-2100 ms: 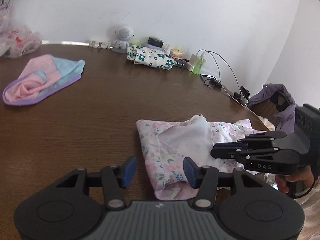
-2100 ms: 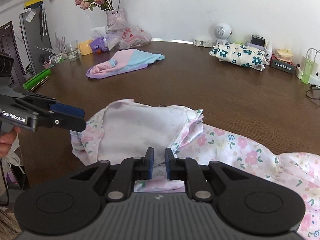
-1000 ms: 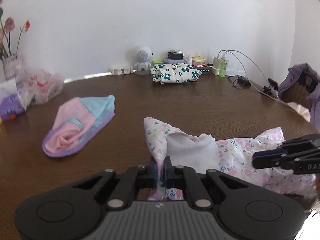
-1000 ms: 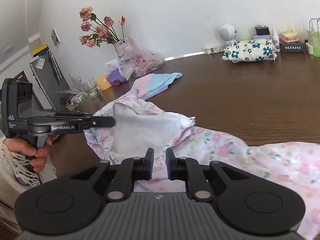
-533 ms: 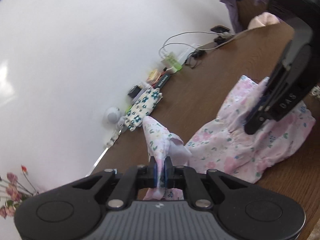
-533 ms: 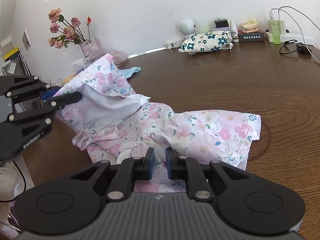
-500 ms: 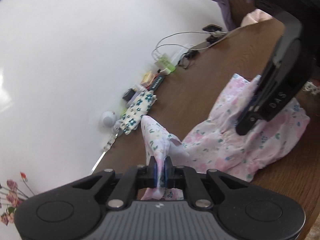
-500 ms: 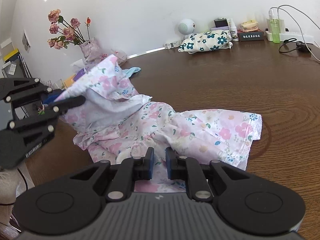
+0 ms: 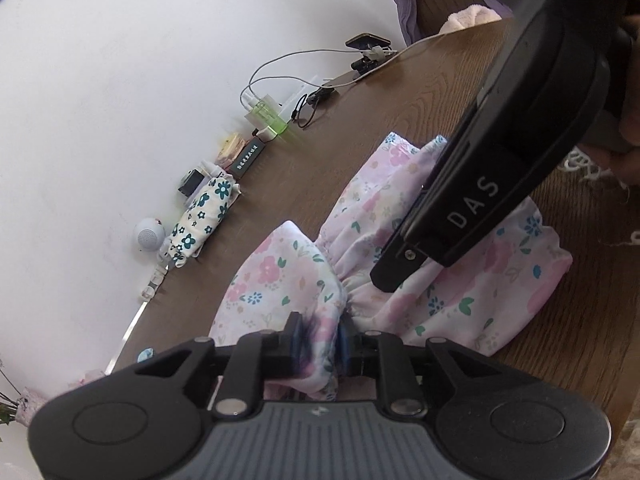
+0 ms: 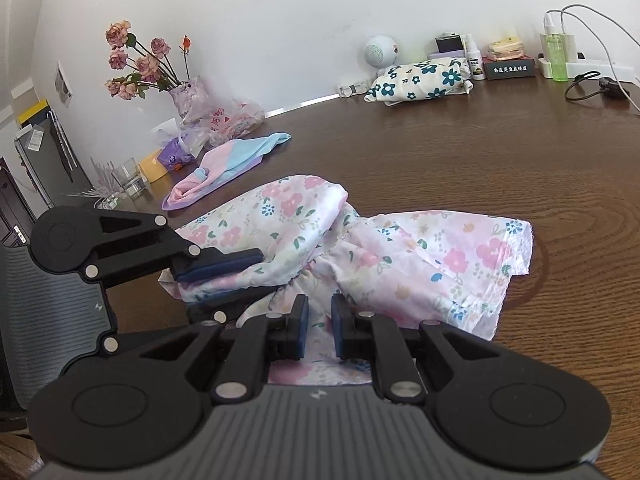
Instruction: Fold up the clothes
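Two grippers are clamped on the pink floral dress [image 10: 360, 248], which is bunched on the near part of the wooden table [image 10: 480, 152]. The bodice end is pinched by the left gripper [image 9: 318, 336], the near waist edge by the right gripper [image 10: 320, 326] (both pressed on cloth). The long axis runs left-right; the skirt hem lies right, nearer the right gripper.

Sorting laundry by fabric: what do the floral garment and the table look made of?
Floral garment: thin, matte woven cloth, likely cotton; it gathers and drapes softly. Table: dark wood or veneer, semi-gloss, with visible grain rings.
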A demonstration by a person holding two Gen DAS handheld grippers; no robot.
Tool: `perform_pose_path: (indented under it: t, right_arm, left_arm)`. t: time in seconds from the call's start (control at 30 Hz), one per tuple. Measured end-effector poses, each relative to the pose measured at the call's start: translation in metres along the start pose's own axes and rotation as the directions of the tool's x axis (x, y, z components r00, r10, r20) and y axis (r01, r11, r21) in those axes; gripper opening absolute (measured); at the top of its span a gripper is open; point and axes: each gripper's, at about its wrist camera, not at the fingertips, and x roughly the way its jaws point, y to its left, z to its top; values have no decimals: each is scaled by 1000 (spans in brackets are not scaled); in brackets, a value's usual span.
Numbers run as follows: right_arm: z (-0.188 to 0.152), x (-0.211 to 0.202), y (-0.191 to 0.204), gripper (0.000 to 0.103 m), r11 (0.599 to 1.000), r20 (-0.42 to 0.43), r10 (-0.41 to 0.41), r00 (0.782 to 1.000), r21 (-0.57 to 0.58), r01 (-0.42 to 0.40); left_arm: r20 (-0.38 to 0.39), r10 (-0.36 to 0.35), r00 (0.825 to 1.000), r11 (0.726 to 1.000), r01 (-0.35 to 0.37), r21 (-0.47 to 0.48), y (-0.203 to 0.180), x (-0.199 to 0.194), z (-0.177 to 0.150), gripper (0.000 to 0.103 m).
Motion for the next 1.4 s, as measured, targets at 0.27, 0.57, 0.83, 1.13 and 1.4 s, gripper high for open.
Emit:
perform_pose_path:
  t: [0.27, 0.57, 0.83, 1.13, 1.4]
  right_arm:
    - [-1, 0, 0, 12, 1000, 2, -1, 1000, 0, 1]
    - [5, -2, 8, 15, 1000, 0, -25, 1000, -13, 25]
    - [34, -17, 42, 15, 992, 122, 19, 992, -127, -3]
    - [42, 39, 36, 15, 981, 41, -106, 994, -159, 111]
    - [35, 24, 33, 16, 991, 59, -65, 996, -115, 71]
  left_arm:
    - [72, -8, 997, 979, 22, -200, 45, -33, -12, 50]
    - [21, -50, 999, 939, 54, -341, 72, -23, -39, 22]
    - [32, -70, 997, 933, 77, -350, 60, -10, -44, 25]
    - [43, -86, 995, 925, 96, -367, 58, -9, -48, 29]
    - [82, -97, 992, 883, 124, -452, 76, -20, -55, 50]
